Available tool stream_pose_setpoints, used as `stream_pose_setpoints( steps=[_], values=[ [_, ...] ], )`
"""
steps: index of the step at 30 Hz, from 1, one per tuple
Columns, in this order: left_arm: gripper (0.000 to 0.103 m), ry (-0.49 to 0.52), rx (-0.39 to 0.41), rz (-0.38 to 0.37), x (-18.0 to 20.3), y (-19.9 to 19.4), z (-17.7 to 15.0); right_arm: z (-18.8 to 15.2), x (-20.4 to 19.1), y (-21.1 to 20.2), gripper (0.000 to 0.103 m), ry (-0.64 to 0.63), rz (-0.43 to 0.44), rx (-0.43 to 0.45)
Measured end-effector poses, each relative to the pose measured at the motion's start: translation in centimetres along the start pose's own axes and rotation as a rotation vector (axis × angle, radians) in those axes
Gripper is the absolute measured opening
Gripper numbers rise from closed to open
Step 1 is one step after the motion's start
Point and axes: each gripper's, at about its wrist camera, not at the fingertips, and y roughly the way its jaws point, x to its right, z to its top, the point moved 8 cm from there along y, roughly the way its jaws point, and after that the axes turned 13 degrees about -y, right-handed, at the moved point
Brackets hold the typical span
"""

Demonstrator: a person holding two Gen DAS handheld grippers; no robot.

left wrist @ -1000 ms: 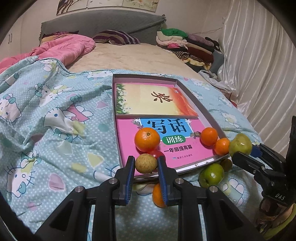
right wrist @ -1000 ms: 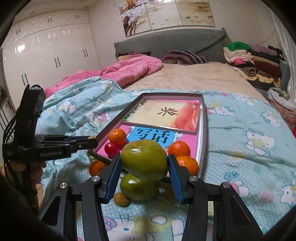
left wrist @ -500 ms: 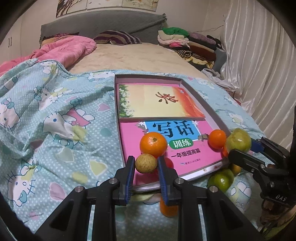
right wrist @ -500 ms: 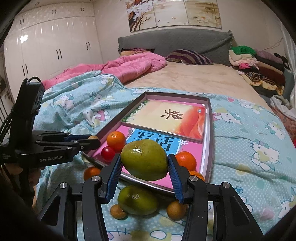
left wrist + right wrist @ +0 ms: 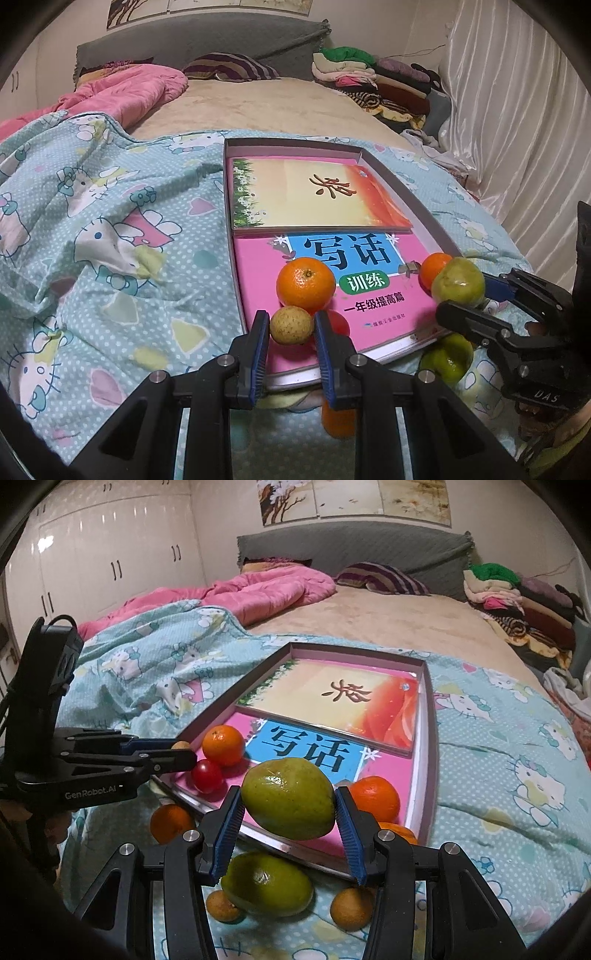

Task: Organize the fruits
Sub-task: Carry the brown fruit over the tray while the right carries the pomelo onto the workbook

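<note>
Bedroom: bed w/ teal cartoon-print quilt (image 5: 110, 240), pink duvet at 11 o'clock, folded clothes piled at 1 o'clock, white wardrobe along the left wall in the right wrist view. A shallow grey-rimmed box tray (image 5: 402, 192) lies on the quilt, lined w/ two glossy book covers.

Left gripper (image 5: 291, 326) is clenched on a small round tan fruit (image 5: 291, 325), rough-skinned, pinched dead centre btwn the blue ribbed pads, hanging over the tray's near-left corner. Right behind it at 12 o'clock sits an orange (image 5: 306, 283), dimpled skin, on the pink cover; a red cherry tomato (image 5: 207, 775) is just beside.

Right gripper (image 5: 290, 810) is grasping a big smooth green fruit (image 5: 290, 799), pear-shaped, shiny, pads pressing both flanks, held above the tray's near edge. Two more oranges lie inside at the tray's near-right corner (image 5: 375, 799).

Off the tray, on the quilt at 6 o'clock in the right wrist view: another green fruit (image 5: 267, 884), two small tan ones and an orange (image 5: 171, 823).

Vs a second ago: right gripper has carried its green fruit forward over the tray; then it hung short of the rim. Left barely shifted, same grip.
</note>
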Motion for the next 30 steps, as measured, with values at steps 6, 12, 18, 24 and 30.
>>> stream_pose_setpoints(
  steps=[6,12,18,24,30],
  values=[
    [0.025,-0.009,-0.008,-0.019,-0.2,0.1,0.2,0.4,-0.1,1.1,0.051,-0.008,0.008,-0.026],
    [0.025,-0.011,-0.015,-0.028,-0.3,0.1,0.3,0.7,-0.4,2.0,0.051,-0.026,0.023,-0.045],
    [0.025,-0.019,-0.021,-0.038,-0.4,0.1,0.4,0.3,-0.8,3.2,0.051,-0.037,0.042,-0.085],
    [0.025,-0.022,-0.023,-0.042,-0.4,0.0,0.4,0.3,-0.5,3.4,0.051,-0.028,0.039,-0.091],
    [0.025,-0.022,-0.023,-0.042,-0.4,0.0,0.4,0.3,-0.5,3.6,0.052,-0.028,0.034,-0.095]
  ],
)
